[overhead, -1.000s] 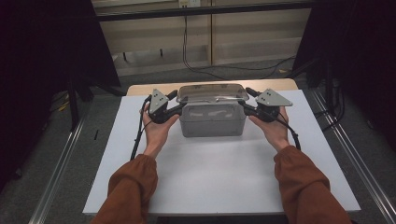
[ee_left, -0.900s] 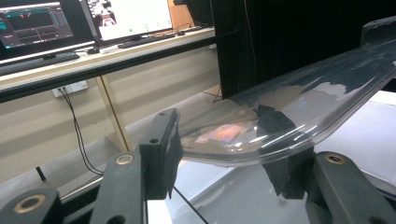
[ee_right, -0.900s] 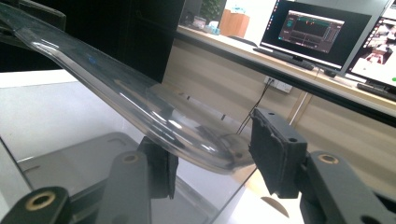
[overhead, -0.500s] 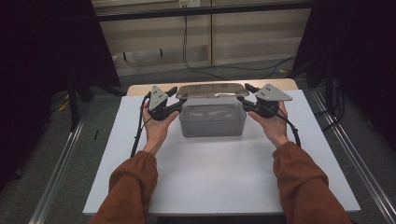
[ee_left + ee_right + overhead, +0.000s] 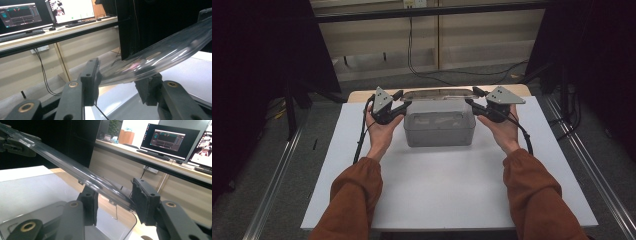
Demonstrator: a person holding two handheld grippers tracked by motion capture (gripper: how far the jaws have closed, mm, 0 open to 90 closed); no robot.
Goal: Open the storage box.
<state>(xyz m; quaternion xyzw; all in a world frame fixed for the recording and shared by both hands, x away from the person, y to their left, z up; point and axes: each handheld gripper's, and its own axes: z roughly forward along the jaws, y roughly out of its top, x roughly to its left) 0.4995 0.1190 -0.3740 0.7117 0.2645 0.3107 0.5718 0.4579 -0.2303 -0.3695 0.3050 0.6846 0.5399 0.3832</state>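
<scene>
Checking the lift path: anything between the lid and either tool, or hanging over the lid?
Nothing visible. The clear lid spans between the left tool and right tool, an end sitting between each tool's jaws, above the open grey box. The space over the lid looks clear.

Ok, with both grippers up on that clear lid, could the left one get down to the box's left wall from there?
Probably yes: the left gripper sits just above the box, nothing between, but it grips the lid and must release it first.

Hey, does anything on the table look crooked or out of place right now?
The clear lid is off its clear container, held above its far side between the left gripper and right gripper, one at each end. Nothing looks spilled or damaged.
</scene>
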